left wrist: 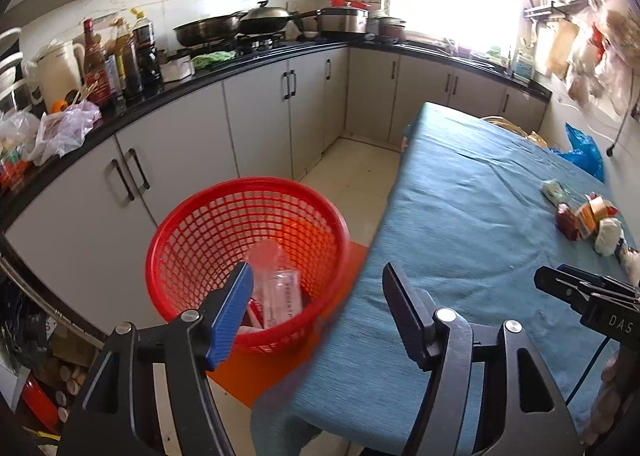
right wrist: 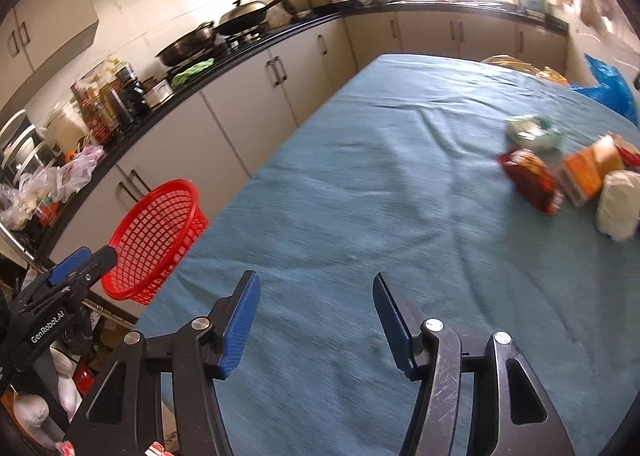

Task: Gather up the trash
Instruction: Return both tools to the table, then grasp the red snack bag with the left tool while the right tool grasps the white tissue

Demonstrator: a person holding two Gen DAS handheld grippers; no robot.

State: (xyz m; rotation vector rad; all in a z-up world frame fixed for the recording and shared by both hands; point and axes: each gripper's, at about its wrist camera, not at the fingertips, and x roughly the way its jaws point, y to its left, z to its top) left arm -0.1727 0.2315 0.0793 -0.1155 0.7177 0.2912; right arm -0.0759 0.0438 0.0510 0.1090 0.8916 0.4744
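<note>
A red mesh basket (left wrist: 208,223) stands on the floor left of the table, with clear plastic trash (left wrist: 280,292) inside; it also shows in the right wrist view (right wrist: 156,232). My left gripper (left wrist: 318,288) is open and empty, over the gap between basket and table edge. My right gripper (right wrist: 316,292) is open and empty, low over the blue tablecloth (right wrist: 380,183). Trash lies at the table's right: a red wrapper (right wrist: 532,179), an orange carton (right wrist: 588,171), a white crumpled piece (right wrist: 618,203) and a green-white wrapper (right wrist: 532,129).
Grey cabinets with a black counter (left wrist: 224,71) run along the left and back, crowded with bottles, pans and bags. A blue plastic bag (right wrist: 612,87) sits at the table's far right. An orange mat (left wrist: 256,376) lies under the basket.
</note>
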